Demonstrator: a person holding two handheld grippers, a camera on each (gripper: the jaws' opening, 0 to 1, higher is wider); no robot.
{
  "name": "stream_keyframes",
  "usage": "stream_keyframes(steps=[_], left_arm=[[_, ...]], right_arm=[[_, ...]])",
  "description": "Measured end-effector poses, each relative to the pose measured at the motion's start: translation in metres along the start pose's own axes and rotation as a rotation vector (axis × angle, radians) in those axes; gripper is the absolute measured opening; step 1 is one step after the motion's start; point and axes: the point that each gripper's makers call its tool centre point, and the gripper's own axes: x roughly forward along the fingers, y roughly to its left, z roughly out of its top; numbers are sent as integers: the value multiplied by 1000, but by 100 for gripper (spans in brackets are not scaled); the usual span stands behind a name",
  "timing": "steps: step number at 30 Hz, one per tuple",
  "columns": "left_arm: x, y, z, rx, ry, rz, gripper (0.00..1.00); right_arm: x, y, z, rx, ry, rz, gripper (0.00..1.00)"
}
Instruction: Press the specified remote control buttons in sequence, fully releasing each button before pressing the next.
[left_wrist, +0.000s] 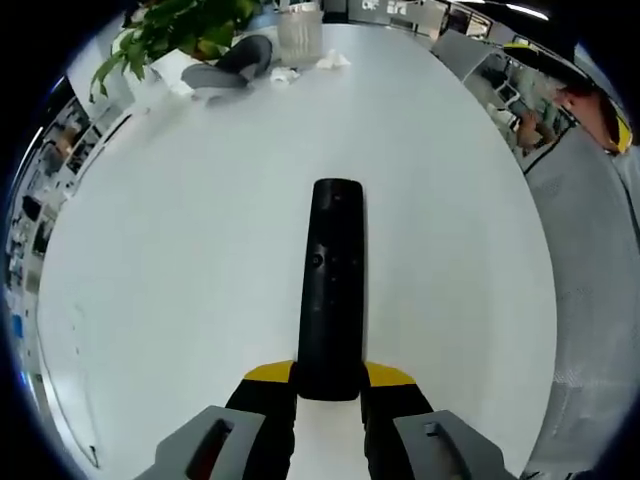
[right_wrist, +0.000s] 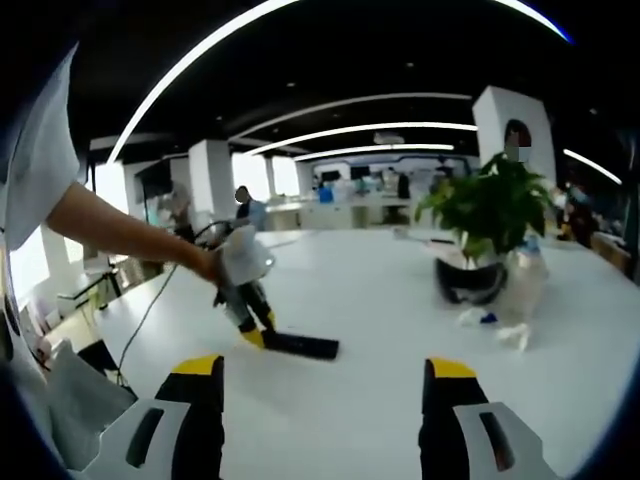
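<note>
Open office, big white table.
Beyond the potted plant, white pillars stand under curved ceiling light strips, desks behind.

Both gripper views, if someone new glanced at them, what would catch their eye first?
Most striking is the black remote control, lying lengthwise on the white table with its near end between the left gripper's yellow-tipped jaws. In the right gripper view, the right gripper stands open and empty above the table, looking across at the left one with the remote. A leafy potted plant stands at the table's far side.
</note>
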Motion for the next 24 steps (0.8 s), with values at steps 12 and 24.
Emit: stream_keyframes(steps=[12,24], left_arm=[[1,25,3,-6,62,-6,23],[1,48,6,-3,99,-10,23]], right_arm=[[0,-1,-2,-4,11,-7,79],[0,-2,-2,-8,8,-9,79]])
